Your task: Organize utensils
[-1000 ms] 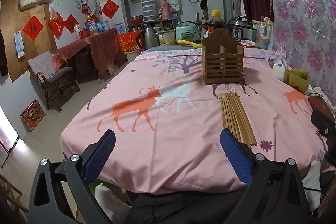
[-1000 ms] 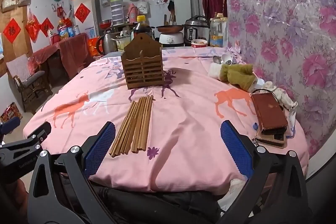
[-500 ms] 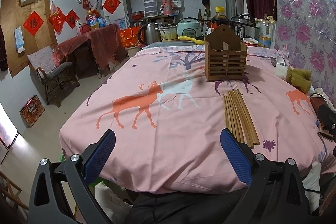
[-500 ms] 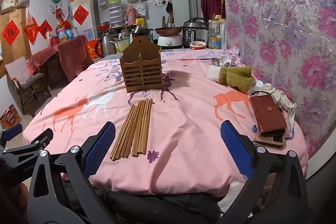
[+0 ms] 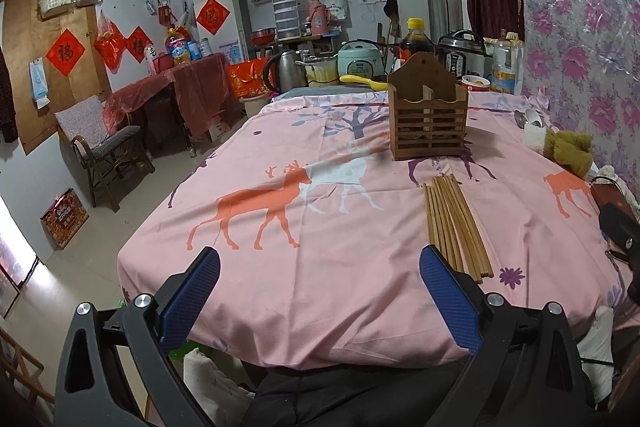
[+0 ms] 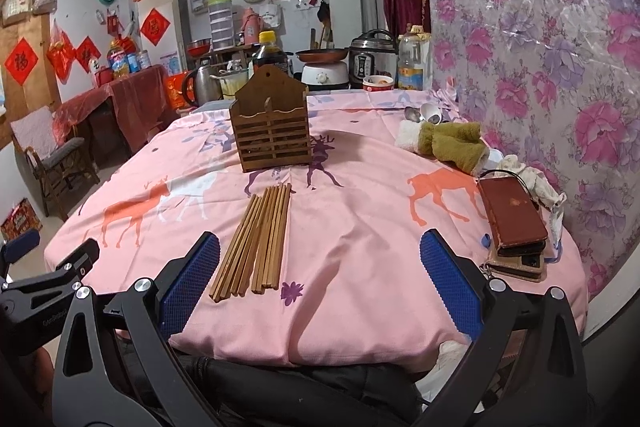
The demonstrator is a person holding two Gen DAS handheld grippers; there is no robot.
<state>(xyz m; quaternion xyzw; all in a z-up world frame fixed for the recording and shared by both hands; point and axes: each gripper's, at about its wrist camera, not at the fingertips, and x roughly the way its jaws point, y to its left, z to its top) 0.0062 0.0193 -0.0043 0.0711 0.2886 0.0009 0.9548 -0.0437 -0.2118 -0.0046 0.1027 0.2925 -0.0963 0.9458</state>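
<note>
Both grippers, left [image 5: 320, 301] and right [image 6: 320, 283], fingers wide apart, empty. Brown wooden chopsticks [image 6: 256, 239] lie before slatted wooden holder [image 6: 274, 129]; best pinch mid-bundle.

The near ends of the chopsticks [image 5: 454, 223] are partly covered by the blue pad of the left gripper [image 5: 320, 297]. The inside of the wooden holder [image 6: 272, 125] cannot be made out through its slats. A dark object [image 5: 620, 233] is cut off by the right edge of the left wrist view. Under the brown wallet [image 6: 512, 217], only the edges of a stacked item are seen. The spoons [image 6: 420, 113] behind the folded cloths [image 6: 444, 143] are half hidden.
</note>
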